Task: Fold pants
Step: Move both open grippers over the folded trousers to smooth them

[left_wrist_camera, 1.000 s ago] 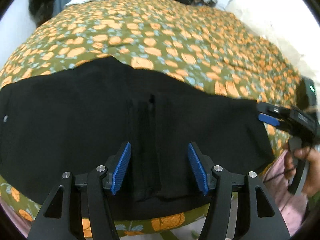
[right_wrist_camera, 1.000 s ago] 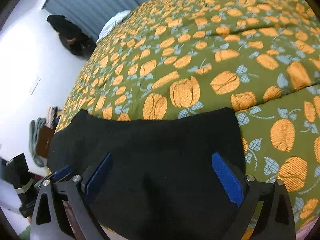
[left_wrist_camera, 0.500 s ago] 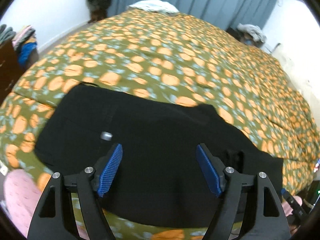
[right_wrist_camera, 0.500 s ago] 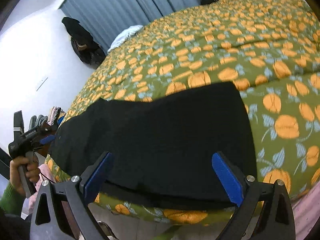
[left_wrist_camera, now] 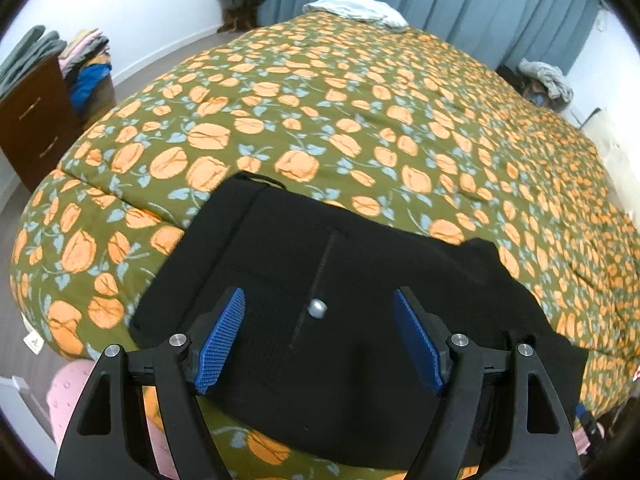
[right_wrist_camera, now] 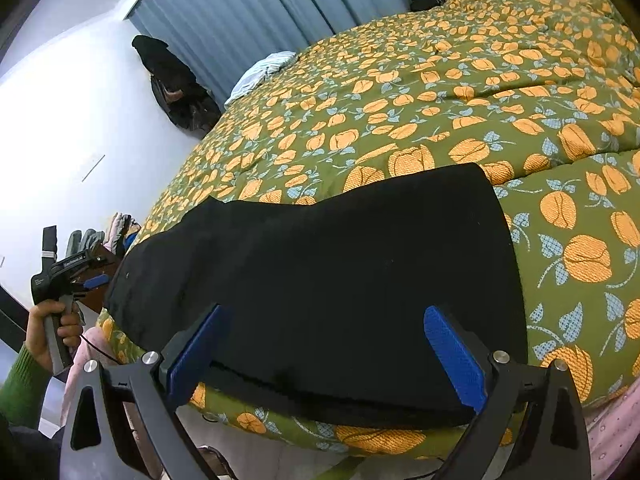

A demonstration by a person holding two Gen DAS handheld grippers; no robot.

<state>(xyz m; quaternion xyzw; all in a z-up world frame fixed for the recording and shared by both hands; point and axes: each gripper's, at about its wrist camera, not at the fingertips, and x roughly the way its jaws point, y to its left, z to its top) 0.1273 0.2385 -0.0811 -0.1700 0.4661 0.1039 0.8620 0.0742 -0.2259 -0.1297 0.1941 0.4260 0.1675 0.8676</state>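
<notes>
Black pants (left_wrist_camera: pixel 360 320) lie flat along the near edge of the pumpkin-print bedspread (left_wrist_camera: pixel 360 120), their near hem just inside that edge. Compared with a second ago, my left gripper (left_wrist_camera: pixel 320 338) has travelled from the fly region to the waistband end, where a silver button (left_wrist_camera: pixel 317 307) now sits between the blue pads (left_wrist_camera: pixel 218 344); its jaws stand wider than before, parted with nothing pinched. My right gripper (right_wrist_camera: pixel 324 356) has drawn back slightly over the leg end, jaws likewise spread and empty. Beyond the pants, the bedspread offers wide bare room. Seen from the right wrist, a hand (right_wrist_camera: pixel 52 326) in a green sleeve holds the left gripper's handle, tilted downward.
</notes>
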